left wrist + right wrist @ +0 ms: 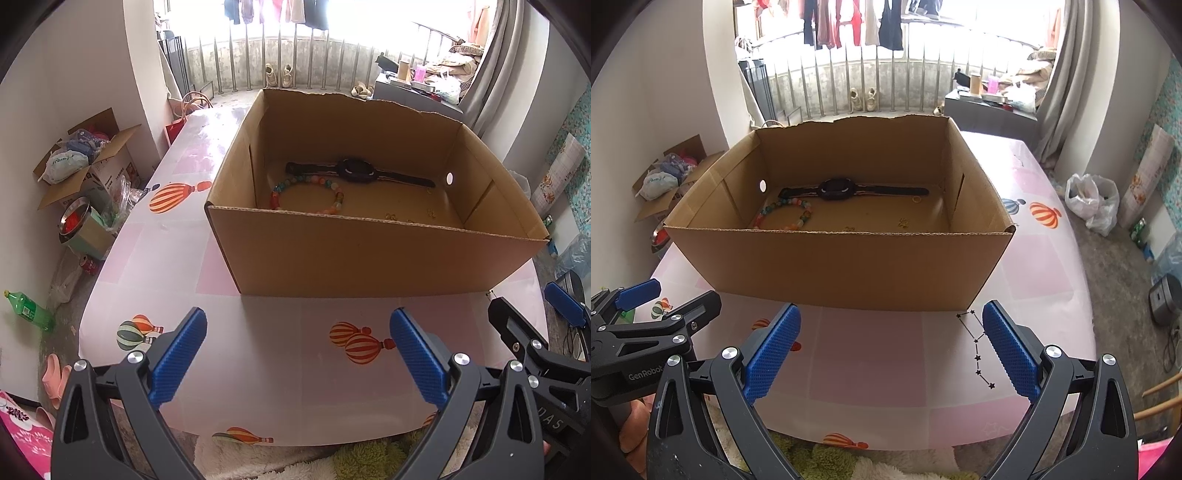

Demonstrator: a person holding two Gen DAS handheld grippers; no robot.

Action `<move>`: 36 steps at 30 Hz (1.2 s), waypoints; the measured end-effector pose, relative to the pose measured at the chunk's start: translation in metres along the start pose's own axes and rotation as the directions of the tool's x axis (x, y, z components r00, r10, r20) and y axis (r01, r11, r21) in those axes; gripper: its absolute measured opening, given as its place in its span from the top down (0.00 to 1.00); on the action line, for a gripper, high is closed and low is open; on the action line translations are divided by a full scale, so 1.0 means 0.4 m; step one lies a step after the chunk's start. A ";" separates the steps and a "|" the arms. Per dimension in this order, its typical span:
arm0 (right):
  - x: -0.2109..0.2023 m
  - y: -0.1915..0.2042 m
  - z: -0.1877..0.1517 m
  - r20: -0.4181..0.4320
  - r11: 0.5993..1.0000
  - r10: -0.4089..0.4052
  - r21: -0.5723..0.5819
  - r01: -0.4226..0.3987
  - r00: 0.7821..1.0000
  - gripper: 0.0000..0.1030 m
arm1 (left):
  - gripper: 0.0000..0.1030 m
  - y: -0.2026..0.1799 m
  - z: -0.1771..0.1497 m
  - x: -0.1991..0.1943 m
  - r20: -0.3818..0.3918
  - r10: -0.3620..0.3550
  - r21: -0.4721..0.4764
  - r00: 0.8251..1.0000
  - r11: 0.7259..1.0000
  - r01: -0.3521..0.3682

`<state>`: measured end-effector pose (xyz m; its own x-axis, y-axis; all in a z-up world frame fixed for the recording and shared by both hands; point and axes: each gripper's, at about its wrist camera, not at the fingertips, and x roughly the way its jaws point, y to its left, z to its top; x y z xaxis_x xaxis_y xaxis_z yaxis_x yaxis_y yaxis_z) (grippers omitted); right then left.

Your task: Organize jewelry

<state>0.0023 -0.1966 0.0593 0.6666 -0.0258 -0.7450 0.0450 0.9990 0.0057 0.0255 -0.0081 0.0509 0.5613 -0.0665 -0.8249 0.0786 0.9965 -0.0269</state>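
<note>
An open cardboard box (369,254) stands on the pink balloon-print table (288,332); it also shows in the right wrist view (842,266). Inside lie a black watch (356,170) (834,189), a multicoloured bead bracelet (306,194) (786,214), a small gold ring (916,199) and tiny gold pieces (903,222) (389,216). My left gripper (297,354) is open and empty over the table's near edge, short of the box. My right gripper (892,350) is open and empty beside it, to the right.
The box fills the table's middle. On the floor at left are a cardboard carton of clutter (88,155), a metal bowl (75,218) and a green bottle (31,312). A plastic bag (1093,199) lies on the floor at right.
</note>
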 end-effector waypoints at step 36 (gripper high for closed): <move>0.004 -0.007 0.001 -0.012 1.000 0.004 -0.001 -0.004 1.000 0.08 | 0.06 0.003 -0.004 0.001 0.001 0.003 0.000 1.000 1.000 -0.003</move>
<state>0.0034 -0.1993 0.0582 0.6579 -0.0209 -0.7528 0.0416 0.9991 0.0086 0.0244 -0.0069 0.0497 0.5620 -0.0637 -0.8247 0.0770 0.9967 -0.0245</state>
